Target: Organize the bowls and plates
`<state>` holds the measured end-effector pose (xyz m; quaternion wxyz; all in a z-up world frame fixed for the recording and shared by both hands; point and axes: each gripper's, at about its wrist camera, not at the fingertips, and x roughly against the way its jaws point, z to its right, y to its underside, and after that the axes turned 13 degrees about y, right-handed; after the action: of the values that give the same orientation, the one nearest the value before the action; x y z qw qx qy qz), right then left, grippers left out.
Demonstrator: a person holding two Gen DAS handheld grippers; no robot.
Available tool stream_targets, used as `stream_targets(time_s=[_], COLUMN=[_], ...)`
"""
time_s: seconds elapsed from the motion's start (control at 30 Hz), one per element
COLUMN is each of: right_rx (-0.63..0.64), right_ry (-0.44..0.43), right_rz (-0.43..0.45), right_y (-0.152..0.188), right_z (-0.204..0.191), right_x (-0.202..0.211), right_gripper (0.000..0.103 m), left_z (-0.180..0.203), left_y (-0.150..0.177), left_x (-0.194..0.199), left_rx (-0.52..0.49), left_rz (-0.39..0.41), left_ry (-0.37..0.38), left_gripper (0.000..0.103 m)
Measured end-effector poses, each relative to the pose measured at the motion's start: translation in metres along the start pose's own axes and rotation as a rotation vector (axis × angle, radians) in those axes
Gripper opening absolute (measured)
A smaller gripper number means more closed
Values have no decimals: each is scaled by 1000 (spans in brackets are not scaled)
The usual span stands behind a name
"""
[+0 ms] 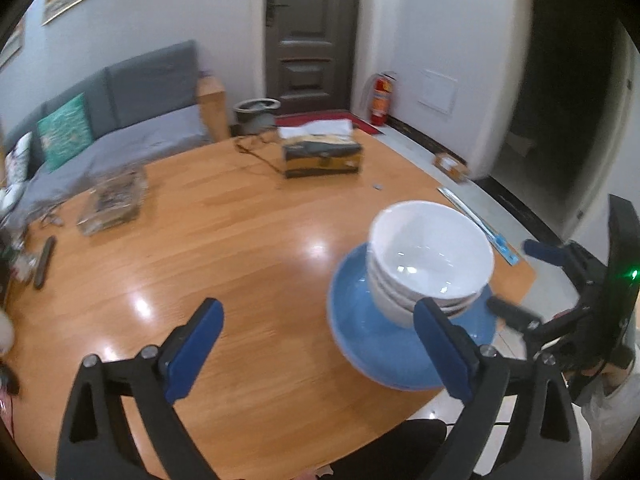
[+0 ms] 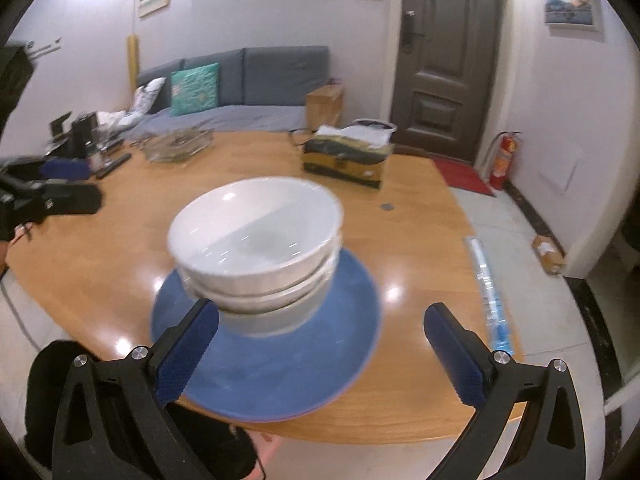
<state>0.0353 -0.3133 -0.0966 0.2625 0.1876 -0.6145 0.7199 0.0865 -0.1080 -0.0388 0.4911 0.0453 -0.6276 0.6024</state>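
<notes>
- A stack of white bowls [image 2: 256,240] sits nested on a blue plate [image 2: 280,368] near the front edge of the wooden bench [image 1: 200,248], the whole pile already gathered in one place.
- The left gripper [image 1: 316,348] hangs over bare wood just left of the plate, its blue-padded fingers [image 1: 196,344] spread wide with nothing between them.
- The right gripper [image 2: 320,350] faces the pile head-on, its fingers [image 2: 188,352] likewise wide apart; the plate's near rim lies between them in view, yet no pad presses on it.
- Neither tool holds any crockery; the bowls and plate rest on their own.
- The bowls look like glazed ceramic: stiff, smooth, slippery to rubber pads, and likely to chip or crack if knocked or dropped.
- Stacked, they probably weigh a fair amount, and the nested pile could slide on the glossy plate if that were tilted.
- The count is blurred, perhaps three or four bowls.
- The best hold on a bowl appears to be its rim, one finger inside and one outside the wall; the plate would be pinched at its thin edge and kept level.
- A tissue box [image 2: 344,160], a clear tray [image 2: 176,144] and a long plastic-wrapped item [image 2: 490,292] lie well apart from the pile, farther back and to the right.
- With everything stacked, the tidying seems close to done.
</notes>
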Motion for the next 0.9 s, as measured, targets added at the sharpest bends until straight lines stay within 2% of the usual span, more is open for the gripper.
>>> stream_targets(time_s=[0.07, 0.23, 0.37, 0.5, 0.6, 0.9], right_rx=[-25, -72, -68, -59, -59, -83], right_ry=[28, 56, 67, 57, 16, -77], right_rz=[7, 20, 46, 94, 148, 308], right_y=[-3, -14, -24, -37, -44, -64], right_z=[9, 27, 27, 18, 8, -15], right_x=[5, 10, 13, 17, 25, 59], right_gripper=[102, 102, 102, 102, 102, 102], left_z=[-8, -18, -25, -25, -23, -3], left_y=[5, 13, 17, 20, 24, 33], left_x=[8, 20, 37, 56, 70, 113], left_rx=[57, 112, 165, 163, 167, 95], left_rz=[29, 92, 177, 260, 311, 467], left_ry=[-22, -98, -153, -236, -278, -397], left_gripper=[94, 94, 94, 94, 94, 97])
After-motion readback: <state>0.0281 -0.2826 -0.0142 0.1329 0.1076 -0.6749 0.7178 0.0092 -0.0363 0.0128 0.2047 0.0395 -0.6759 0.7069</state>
